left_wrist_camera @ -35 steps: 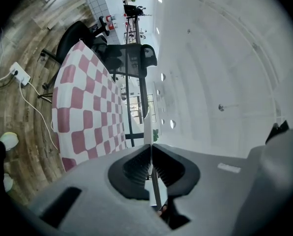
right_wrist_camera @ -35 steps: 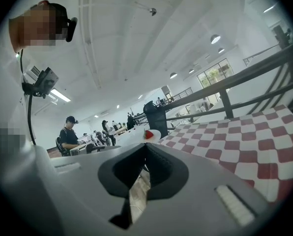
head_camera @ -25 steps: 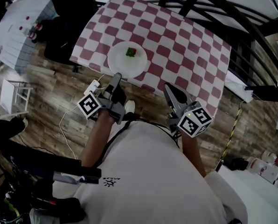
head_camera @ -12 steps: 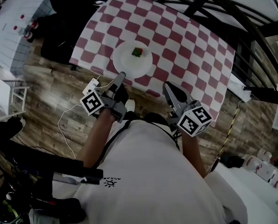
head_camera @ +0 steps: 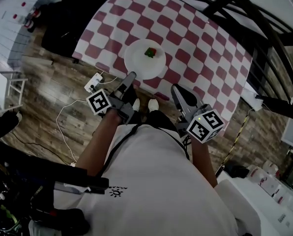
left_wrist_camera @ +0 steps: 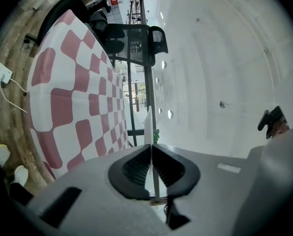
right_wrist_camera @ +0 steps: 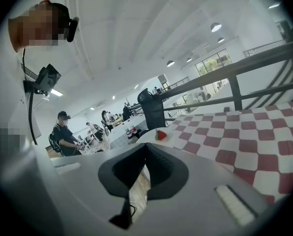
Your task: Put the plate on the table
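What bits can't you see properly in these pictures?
Head view: whether the plate rests on the checked cloth or hangs above it; the camera looks from above.
Head view: the red and green thing on the plate is too small to name.
Left gripper view: most of the plate; the left gripper, shut on its rim, shows it only edge-on.

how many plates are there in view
1: a white plate at the near edge of the checkered table, its rim pinched by the left gripper. None seem hidden.

Shirt print (head_camera: 115, 191) appears unreadable; nothing else.
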The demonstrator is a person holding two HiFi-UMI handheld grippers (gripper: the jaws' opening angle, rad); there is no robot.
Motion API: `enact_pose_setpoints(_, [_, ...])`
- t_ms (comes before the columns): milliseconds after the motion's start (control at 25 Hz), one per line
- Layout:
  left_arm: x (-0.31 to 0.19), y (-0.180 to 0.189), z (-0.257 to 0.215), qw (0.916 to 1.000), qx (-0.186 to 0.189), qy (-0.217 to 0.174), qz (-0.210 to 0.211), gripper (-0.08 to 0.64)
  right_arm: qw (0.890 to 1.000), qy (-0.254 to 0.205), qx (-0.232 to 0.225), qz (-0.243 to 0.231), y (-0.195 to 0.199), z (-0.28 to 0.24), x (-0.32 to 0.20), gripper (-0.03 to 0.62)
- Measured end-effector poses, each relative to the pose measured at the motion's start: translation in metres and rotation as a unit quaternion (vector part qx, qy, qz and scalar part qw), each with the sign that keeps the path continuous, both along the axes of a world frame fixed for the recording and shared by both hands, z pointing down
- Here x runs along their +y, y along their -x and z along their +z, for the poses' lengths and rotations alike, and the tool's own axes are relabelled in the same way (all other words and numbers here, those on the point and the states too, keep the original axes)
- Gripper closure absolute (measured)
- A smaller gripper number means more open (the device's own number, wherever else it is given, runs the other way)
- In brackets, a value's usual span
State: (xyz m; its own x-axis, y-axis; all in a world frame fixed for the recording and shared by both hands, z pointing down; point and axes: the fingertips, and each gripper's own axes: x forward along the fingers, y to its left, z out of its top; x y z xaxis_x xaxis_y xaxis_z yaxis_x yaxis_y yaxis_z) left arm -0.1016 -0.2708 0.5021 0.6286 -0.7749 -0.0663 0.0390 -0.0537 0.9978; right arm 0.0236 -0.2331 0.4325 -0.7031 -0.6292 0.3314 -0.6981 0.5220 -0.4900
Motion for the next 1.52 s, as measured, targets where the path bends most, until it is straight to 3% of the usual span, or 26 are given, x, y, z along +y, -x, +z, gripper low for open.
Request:
enact_pose_setpoints(560, [0.008, -0.004, 0.048, 0.9991, 0.01, 0.018, -0.037, 0.541, 0.997, 0.032, 0.021, -0.069, -0.009, 0.021, -0.002, 0.584])
enact_pose_setpoints(1520, [0.004, -0.011, 0.135, 0.9986, -0.007, 0.043, -0.032, 0.541, 0.992, 0.092, 0.036, -0.077, -0.031, 0.083, 0.004, 0.583])
